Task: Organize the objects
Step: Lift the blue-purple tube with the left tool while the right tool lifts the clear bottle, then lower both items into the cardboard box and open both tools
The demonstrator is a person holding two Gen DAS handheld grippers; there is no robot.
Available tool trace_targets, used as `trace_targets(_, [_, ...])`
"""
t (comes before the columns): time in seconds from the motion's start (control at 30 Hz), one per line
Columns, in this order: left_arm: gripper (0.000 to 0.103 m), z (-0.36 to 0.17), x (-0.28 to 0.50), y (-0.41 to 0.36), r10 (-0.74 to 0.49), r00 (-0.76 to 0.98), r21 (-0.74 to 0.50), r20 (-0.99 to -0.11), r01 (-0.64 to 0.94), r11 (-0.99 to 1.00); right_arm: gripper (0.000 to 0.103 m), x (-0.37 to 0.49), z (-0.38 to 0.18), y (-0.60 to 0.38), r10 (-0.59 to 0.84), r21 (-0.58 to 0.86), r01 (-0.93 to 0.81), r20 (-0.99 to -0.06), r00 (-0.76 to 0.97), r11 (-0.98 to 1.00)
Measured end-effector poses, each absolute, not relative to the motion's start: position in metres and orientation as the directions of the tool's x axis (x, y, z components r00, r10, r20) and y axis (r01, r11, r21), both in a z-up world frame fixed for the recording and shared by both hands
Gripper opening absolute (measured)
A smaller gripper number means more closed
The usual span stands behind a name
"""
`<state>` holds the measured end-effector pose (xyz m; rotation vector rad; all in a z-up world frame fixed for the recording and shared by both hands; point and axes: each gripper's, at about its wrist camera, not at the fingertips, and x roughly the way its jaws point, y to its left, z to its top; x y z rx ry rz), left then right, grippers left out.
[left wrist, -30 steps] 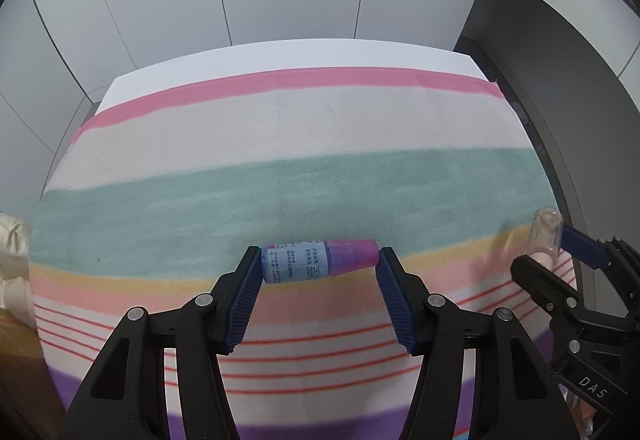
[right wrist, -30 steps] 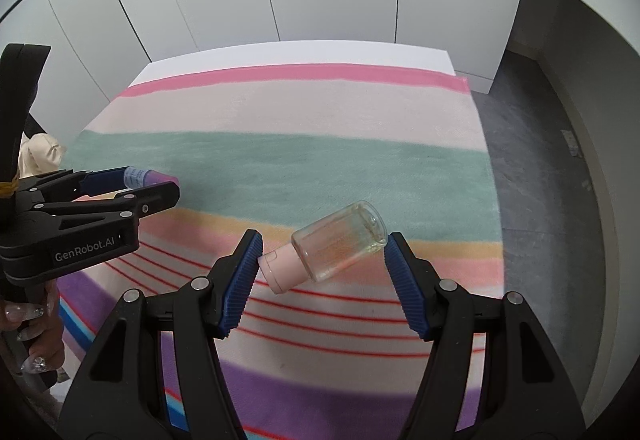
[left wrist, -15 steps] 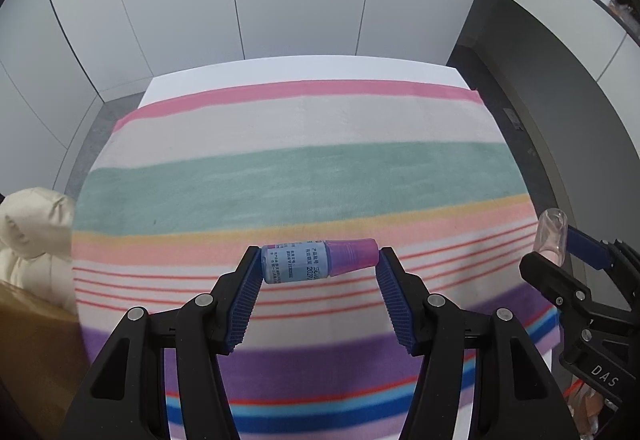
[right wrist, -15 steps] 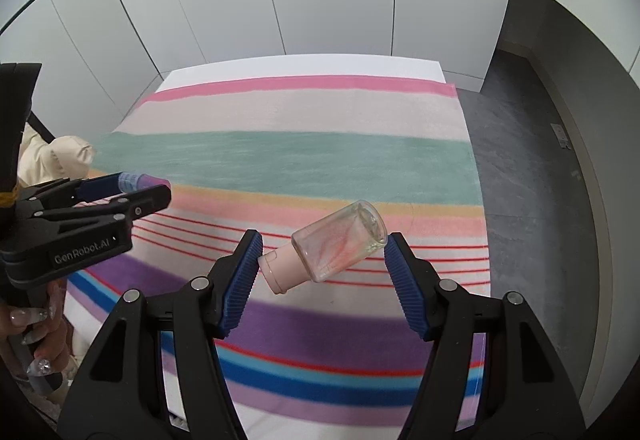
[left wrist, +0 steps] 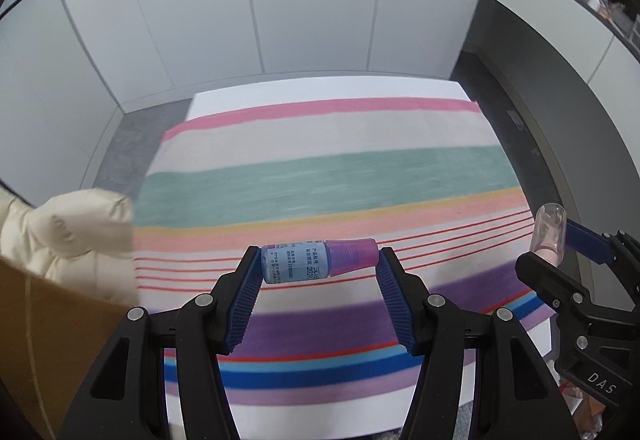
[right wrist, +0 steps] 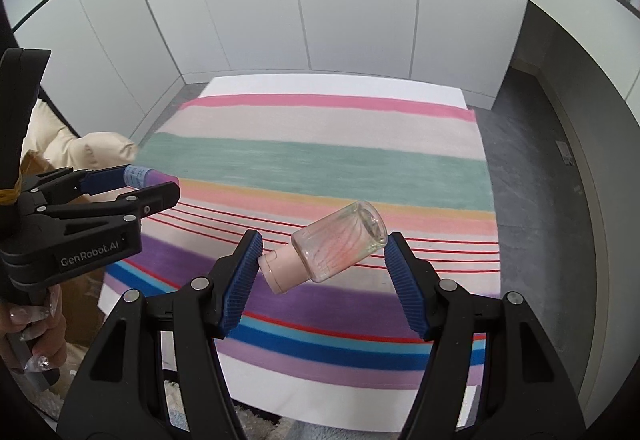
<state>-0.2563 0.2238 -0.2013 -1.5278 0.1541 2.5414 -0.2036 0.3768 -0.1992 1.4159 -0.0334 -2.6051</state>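
My left gripper [left wrist: 318, 262] is shut on a small blue bottle with a purple cap [left wrist: 316, 261], held sideways between the blue pads, high above the striped cloth. The same bottle [right wrist: 146, 176] shows at the left of the right wrist view, in the left gripper [right wrist: 148, 186]. My right gripper [right wrist: 322, 254] is shut on a clear glass bottle with a pink cap [right wrist: 332, 247], tilted with the cap down-left. In the left wrist view this glass bottle [left wrist: 550, 230] sits at the right edge in the right gripper [left wrist: 560, 240].
A table [left wrist: 320, 92] covered by a striped cloth [left wrist: 320, 176] lies below both grippers. A cream cushion [left wrist: 68, 236] and brown cardboard [left wrist: 52, 340] sit at the left. A person's hand [right wrist: 36, 340] holds the left gripper's handle. Grey floor [right wrist: 532, 200] runs along the right.
Both grippers have risen and pulled back from the table, each keeping its bottle. More of the cloth's near stripes, the cushion and the floor have come into view.
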Motion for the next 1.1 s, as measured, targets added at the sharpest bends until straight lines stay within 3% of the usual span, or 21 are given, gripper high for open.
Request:
trace_targets(0.43, [0.059, -0.162, -0.210, 0.100, 0.012, -0.506, 0.004, -0.863, -0.030, -1.000, 0.066, -0.182, -0.159, 0.254, -0.252, 0.072, 0.337, -0.810, -0.530, -0.939])
trace_targets(1.1, [0.059, -0.137, -0.116, -0.120, -0.220, -0.510, 0.030, -0.831, 0.355, -0.935, 0.066, -0.122, -0.133, 0.014, -0.436, 0.058, 0.665, -0.796, -0.419, -0.744])
